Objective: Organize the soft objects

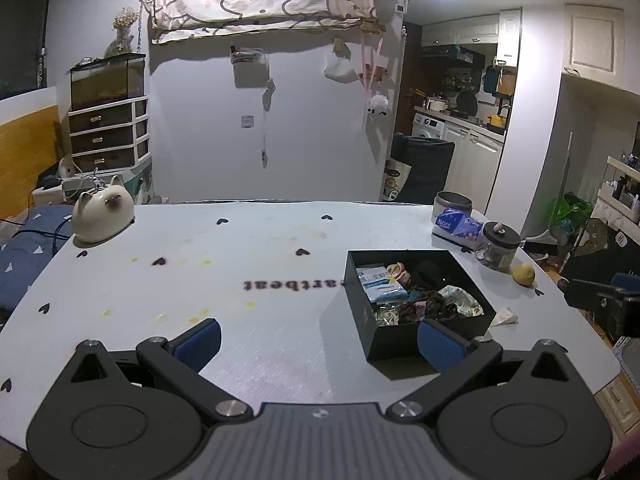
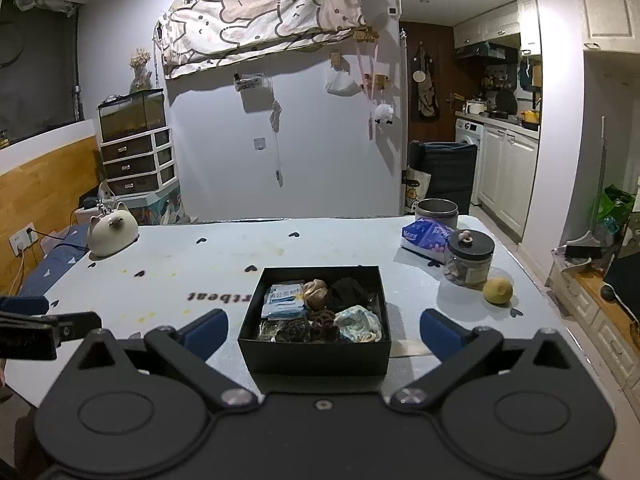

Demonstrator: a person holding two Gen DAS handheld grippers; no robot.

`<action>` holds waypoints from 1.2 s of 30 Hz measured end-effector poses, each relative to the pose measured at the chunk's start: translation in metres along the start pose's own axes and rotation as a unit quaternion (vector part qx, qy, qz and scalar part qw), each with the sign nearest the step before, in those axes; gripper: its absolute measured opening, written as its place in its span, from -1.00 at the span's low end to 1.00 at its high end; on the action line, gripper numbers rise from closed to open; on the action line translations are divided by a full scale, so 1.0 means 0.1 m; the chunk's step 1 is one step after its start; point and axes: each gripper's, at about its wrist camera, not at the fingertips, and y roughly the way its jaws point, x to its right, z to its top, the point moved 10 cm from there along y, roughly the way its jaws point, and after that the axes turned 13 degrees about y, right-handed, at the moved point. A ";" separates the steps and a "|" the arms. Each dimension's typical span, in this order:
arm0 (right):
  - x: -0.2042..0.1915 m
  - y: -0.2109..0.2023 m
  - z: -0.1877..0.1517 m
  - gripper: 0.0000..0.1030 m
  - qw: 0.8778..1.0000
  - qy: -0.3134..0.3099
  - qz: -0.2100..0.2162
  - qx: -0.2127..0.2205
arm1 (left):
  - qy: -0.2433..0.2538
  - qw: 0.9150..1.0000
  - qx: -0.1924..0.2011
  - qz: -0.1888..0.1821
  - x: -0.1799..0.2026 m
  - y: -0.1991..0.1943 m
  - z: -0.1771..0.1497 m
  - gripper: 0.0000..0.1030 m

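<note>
Both your grippers tilt down, jaws wide, empty.
Your right gripper (image 2: 323, 334) faces the box (image 2: 316, 354); your left gripper (image 1: 319, 342) sits left of it.

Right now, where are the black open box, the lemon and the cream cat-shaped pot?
Black open box (image 2: 314, 354): right wrist view, front wall.
Yellow lemon (image 2: 497, 290): right wrist view, middle of its skin.
Cream cat-shaped ceramic pot (image 1: 103, 216): left wrist view, its rounded body.

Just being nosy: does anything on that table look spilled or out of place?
Yes. Yellowish stains and specks dot the pale heart-printed tabletop, like dried spills. A crumpled white scrap also lies loose beside the black square box of soft bits.
</note>
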 end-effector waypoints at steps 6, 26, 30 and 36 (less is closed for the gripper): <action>-0.04 -0.06 -0.02 1.00 1.000 -0.006 0.001 0.002 | -0.004 1.000 0.004 0.005 -0.02 -0.09 -0.04 1.00; -0.12 -0.07 -0.08 1.00 1.000 -0.010 0.008 -0.003 | -0.007 1.000 0.008 0.017 -0.12 -0.19 -0.06 1.00; -0.13 -0.07 -0.08 1.00 1.000 -0.011 0.008 -0.003 | -0.007 1.000 0.009 0.018 -0.13 -0.20 -0.06 1.00; -0.15 -0.07 -0.09 1.00 1.000 -0.012 0.009 -0.004 | -0.007 1.000 0.009 0.018 -0.14 -0.20 -0.06 1.00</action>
